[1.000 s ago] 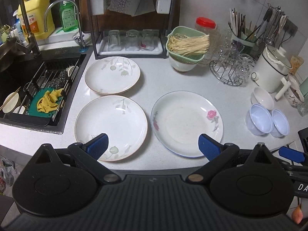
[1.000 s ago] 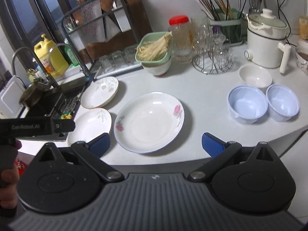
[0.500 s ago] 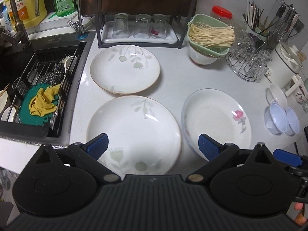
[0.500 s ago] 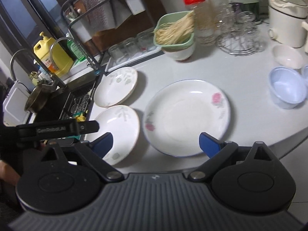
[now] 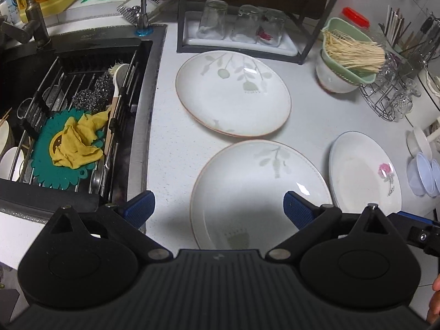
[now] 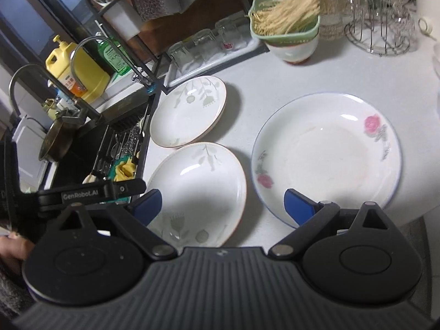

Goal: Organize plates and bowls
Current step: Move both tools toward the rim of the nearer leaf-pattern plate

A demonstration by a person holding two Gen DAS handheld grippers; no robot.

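Approach step: left gripper (image 5: 217,206), jaws apart, empty, straddles the near white leaf-print ceramic plate (image 5: 255,189); next, clamp its rim.

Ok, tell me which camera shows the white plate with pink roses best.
Right wrist: the round white plate with pink roses lies nearly whole and face-on, both roses visible. The left wrist view shows it squeezed at the right edge, one rose visible.

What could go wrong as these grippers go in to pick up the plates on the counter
The near leaf plate sits close to the sink edge, so a nudge from the open left gripper might push it that way. It also nearly touches the rose plate, so lifting either with the right gripper could knock them together.
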